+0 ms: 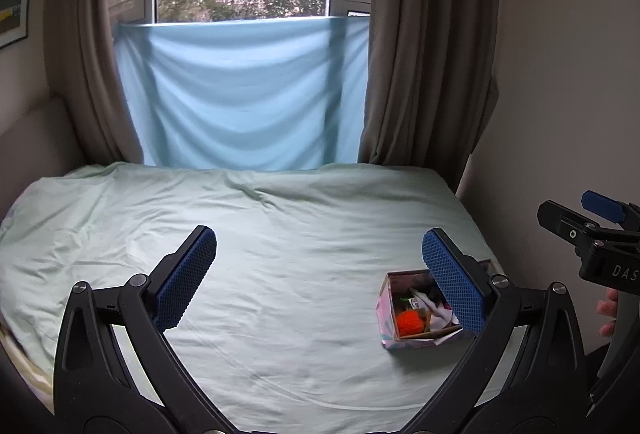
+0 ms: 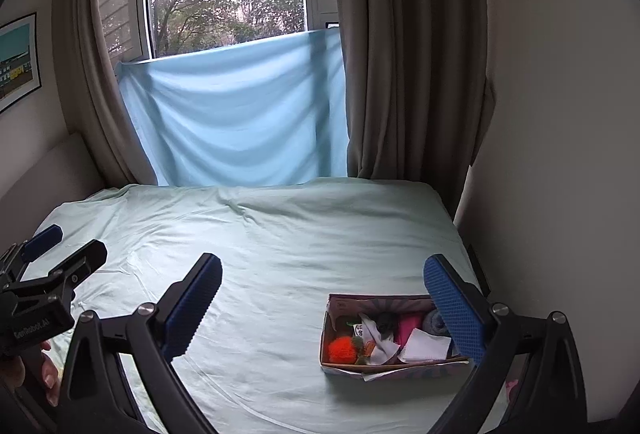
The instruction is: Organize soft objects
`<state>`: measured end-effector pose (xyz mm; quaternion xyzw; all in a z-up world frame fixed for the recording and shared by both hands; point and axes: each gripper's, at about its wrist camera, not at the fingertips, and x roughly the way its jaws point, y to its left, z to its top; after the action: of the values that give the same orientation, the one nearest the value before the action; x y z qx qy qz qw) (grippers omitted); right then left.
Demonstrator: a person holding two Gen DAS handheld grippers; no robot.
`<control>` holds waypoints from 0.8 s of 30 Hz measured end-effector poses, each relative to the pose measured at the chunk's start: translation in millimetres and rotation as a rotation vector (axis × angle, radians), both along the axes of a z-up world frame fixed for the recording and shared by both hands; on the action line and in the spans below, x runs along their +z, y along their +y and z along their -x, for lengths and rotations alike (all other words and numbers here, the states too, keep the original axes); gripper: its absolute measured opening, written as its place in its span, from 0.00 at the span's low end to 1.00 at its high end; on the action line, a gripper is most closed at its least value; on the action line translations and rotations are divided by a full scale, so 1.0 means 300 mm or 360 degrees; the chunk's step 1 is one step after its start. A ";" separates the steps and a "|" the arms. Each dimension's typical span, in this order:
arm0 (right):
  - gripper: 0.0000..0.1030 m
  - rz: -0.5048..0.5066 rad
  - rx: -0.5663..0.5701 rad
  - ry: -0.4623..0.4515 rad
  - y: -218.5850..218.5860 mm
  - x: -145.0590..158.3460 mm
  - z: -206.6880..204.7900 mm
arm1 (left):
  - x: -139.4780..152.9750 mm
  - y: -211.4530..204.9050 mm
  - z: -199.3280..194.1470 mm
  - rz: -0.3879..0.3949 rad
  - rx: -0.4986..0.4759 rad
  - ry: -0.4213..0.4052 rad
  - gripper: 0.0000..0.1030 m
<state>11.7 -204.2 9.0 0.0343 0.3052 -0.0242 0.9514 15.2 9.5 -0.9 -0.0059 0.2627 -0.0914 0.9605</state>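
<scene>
Soft oddments in the small pastel cardboard box (image 2: 384,366), orange pompom (image 2: 343,350) included, look feather-light and squashy, so I would pinch each mid-body with my spread, empty left tongs (image 1: 320,266) or right tongs (image 2: 324,294).

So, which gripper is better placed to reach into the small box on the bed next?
Probably the right gripper. In its view the patterned box with the orange pom-pom lies low, just inside its right finger. The left gripper, also open and empty, sees the box further off to its right, so it would have to cross over.
</scene>
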 end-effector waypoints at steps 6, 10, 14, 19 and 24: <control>0.98 0.0003 -0.0008 -0.0005 0.004 0.002 0.001 | -0.001 -0.012 0.005 -0.0008 -0.0003 -0.0017 1.00; 0.98 0.0008 -0.0014 -0.0008 0.003 0.001 -0.002 | 0.000 -0.010 0.003 -0.0007 0.0000 -0.0028 1.00; 0.98 -0.0004 -0.0014 -0.0003 -0.003 -0.003 -0.010 | 0.003 -0.009 0.005 0.0014 0.0002 -0.0048 1.00; 0.98 0.0012 -0.0028 -0.0004 -0.012 -0.002 -0.014 | 0.003 -0.018 0.005 0.0003 -0.0005 -0.0065 1.00; 0.98 0.0030 -0.0040 -0.0018 -0.022 0.006 -0.019 | -0.001 -0.021 0.003 0.0006 -0.0006 -0.0066 1.00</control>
<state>17.4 -210.7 10.8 0.0293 0.2990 -0.0388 0.9530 14.4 3.1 -1.3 -0.0053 0.2424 -0.0938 0.9656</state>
